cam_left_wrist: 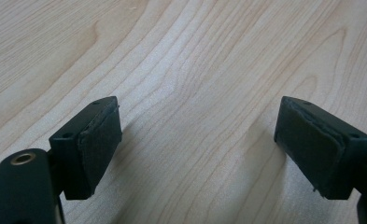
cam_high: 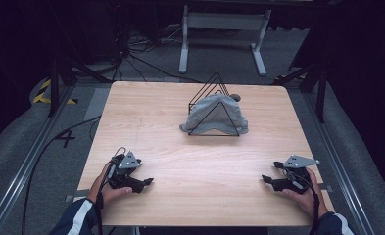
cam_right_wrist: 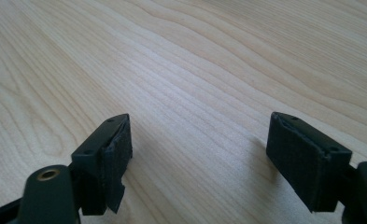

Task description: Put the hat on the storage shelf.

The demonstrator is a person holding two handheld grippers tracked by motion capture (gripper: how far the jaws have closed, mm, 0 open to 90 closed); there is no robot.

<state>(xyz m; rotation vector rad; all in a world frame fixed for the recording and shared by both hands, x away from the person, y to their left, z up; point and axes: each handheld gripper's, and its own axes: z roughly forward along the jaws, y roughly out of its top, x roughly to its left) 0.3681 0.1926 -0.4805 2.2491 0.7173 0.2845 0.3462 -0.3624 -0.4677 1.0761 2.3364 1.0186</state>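
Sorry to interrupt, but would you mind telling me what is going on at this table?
A person rests a gripper in each hand on the near edge of the wooden table. The left gripper and right gripper are both open, with nothing between their fingers. Farther back, a grey cloth hat sits draped in a black wire rack, untouched.

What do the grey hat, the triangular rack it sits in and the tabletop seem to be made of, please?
Grey hat: soft matte fabric, judging by its slumped folds and floppy brim. Triangular rack: thin black wire, probably coated metal, since it holds straight lines. Tabletop: pale wood or wood-look laminate, smooth, with clear grain lines.
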